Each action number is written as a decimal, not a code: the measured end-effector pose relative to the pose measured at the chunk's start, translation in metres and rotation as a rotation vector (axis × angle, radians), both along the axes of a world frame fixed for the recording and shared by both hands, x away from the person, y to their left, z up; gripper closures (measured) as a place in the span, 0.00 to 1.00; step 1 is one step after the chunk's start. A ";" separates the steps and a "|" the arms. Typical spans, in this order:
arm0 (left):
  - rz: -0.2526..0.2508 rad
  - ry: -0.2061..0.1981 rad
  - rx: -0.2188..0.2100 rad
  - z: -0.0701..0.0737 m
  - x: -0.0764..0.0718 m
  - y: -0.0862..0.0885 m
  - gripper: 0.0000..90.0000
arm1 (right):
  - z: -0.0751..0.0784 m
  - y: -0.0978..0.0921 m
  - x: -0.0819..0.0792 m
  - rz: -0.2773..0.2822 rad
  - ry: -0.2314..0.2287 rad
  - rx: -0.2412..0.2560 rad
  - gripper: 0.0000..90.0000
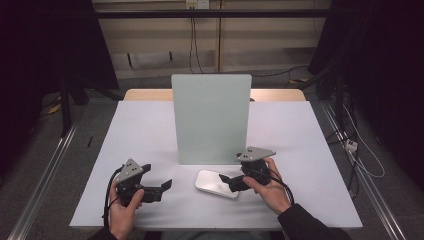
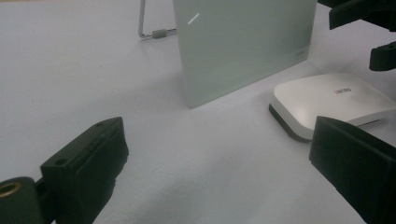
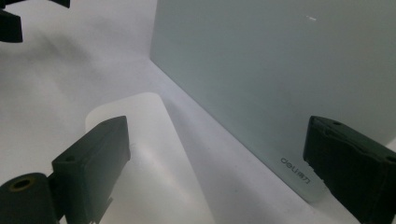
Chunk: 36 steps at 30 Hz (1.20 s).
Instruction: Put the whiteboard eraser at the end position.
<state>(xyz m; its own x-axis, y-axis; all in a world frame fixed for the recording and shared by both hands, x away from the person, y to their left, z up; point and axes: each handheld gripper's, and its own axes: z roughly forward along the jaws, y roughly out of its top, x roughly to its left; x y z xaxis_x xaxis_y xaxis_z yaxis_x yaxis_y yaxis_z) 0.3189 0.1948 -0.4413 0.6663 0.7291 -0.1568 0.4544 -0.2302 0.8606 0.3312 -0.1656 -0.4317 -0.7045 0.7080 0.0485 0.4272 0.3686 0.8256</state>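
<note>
right gripper (image 1: 226, 181) jaws wide, at box (image 1: 216, 183) edge | left gripper (image 1: 161, 187) jaws wide, apart | box flat on surface (image 1: 145, 130), just before panel (image 1: 211, 118) | risk: careless lift likely tips panel

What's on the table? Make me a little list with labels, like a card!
Table: white top
Standing thing: pale green board, upright on a wire stand
Flat thing: white eraser block, lying in front of the board
Left gripper: open, holding nothing, left of the block
Right gripper: open, jaws over the block's right end
Holders: a person's two hands
</note>
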 end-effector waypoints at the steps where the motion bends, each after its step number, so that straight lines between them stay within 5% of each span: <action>1: -0.001 0.000 -0.002 0.000 0.000 0.000 0.05 | 0.000 -0.002 -0.001 -0.011 -0.002 0.005 0.08; 9: 0.003 -0.002 -0.003 0.000 0.000 0.000 0.05 | 0.002 -0.019 -0.004 -0.097 -0.038 0.019 0.07; 36: 0.023 -0.010 -0.005 0.002 0.000 0.003 0.05 | -0.004 -0.076 -0.020 -0.263 -0.089 0.036 0.07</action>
<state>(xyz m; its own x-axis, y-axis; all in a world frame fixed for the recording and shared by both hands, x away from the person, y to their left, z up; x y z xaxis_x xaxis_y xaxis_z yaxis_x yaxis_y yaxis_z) 0.3192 0.1978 -0.4390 0.6512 0.7431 -0.1541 0.4507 -0.2153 0.8663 0.3115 -0.2421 -0.4353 -0.4990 0.8663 0.0229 0.4298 0.2244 0.8746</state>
